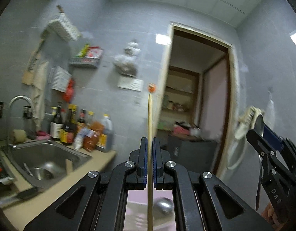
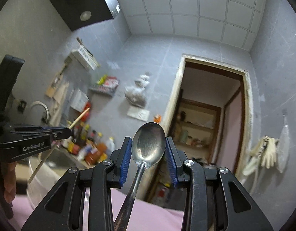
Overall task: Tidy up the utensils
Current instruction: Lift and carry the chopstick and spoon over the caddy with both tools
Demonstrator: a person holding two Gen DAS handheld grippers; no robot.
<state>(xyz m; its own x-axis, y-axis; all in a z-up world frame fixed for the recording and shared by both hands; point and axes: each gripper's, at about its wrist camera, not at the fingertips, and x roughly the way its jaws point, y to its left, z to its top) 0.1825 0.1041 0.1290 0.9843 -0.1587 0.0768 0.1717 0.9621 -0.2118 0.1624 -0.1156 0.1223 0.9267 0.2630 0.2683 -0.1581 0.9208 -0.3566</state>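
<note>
Wooden chopstick (image 1: 150, 127) is sitting pinched between the pressed-together pads of the left gripper (image 1: 150, 150), pointing up toward the far tiled wall (image 1: 109, 28); the right gripper (image 2: 148, 154) is clamping a metal spoon (image 2: 148, 144) by its bowl, handle trailing near.

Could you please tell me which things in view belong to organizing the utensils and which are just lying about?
Belongs to the job:
chopstick, clamped in the left tool
spoon, gripped by its bowl in the right tool

Just lying about:
sauce bottles
sink
gloves
</note>
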